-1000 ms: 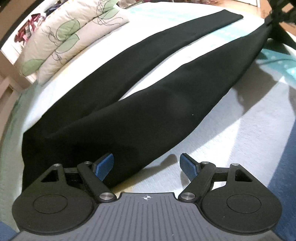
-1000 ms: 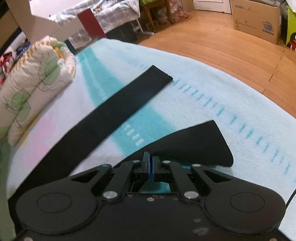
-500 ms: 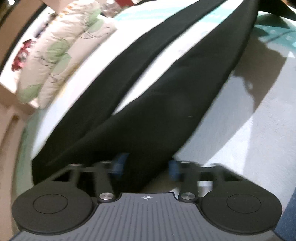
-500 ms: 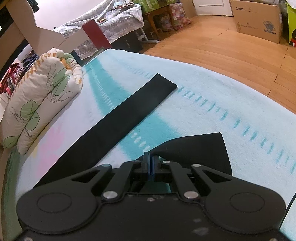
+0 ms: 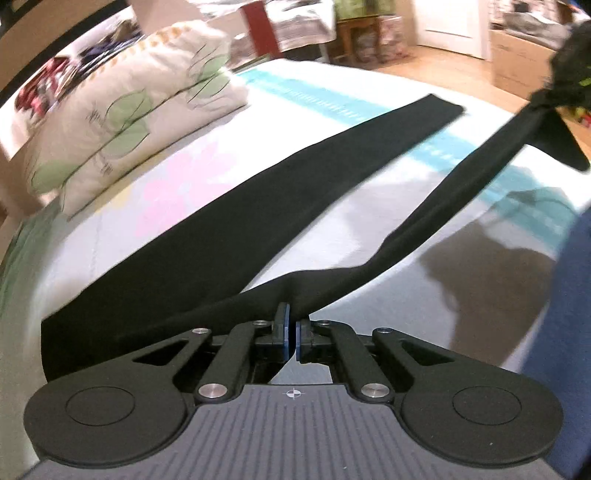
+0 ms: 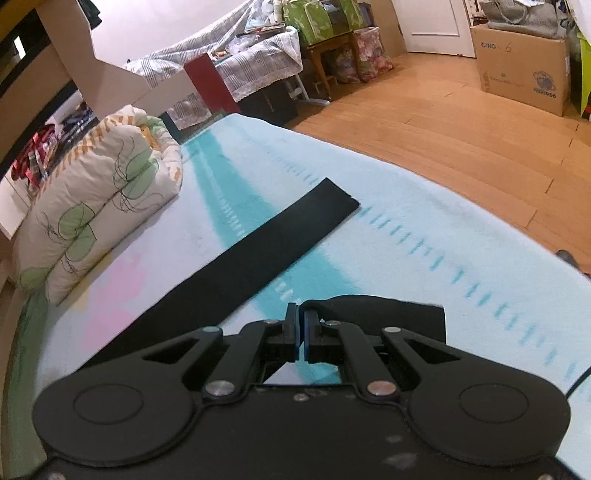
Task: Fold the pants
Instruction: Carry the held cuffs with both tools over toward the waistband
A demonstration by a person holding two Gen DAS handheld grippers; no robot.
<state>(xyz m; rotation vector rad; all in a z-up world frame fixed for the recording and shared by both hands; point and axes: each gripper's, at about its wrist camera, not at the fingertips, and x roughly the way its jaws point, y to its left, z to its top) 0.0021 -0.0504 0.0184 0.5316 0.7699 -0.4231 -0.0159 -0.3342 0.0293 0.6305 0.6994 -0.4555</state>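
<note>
Wooden floorboards [image 6: 461, 122] stretch away beyond the far edge of the bed, ahead and to the right of our right gripper [image 6: 300, 338], with a printed cardboard box [image 6: 524, 79] standing on them and a white door [image 6: 432, 24] behind. Farther ahead we see a table draped in a checked cloth [image 6: 255, 64]. We work over a pale blanket [image 6: 424, 229] crossed by a teal stripe and rows of teal dashes, with a faint pink patch to the left. A folded quilt printed with green leaves [image 6: 99, 206] lies ahead and to the left of both grippers.

Our black pants [image 5: 295, 192] lie across the blanket. One leg rests flat, running from near our left gripper [image 5: 291, 334] diagonally ahead to the right. The other leg is lifted off the blanket, casting a shadow, stretched between the two grippers.

Our left gripper's blue pads are pressed together on the pants fabric near the waist end. Our right gripper is likewise clamped on the cuff end of the raised leg, the hem draping just right of its fingers.
</note>
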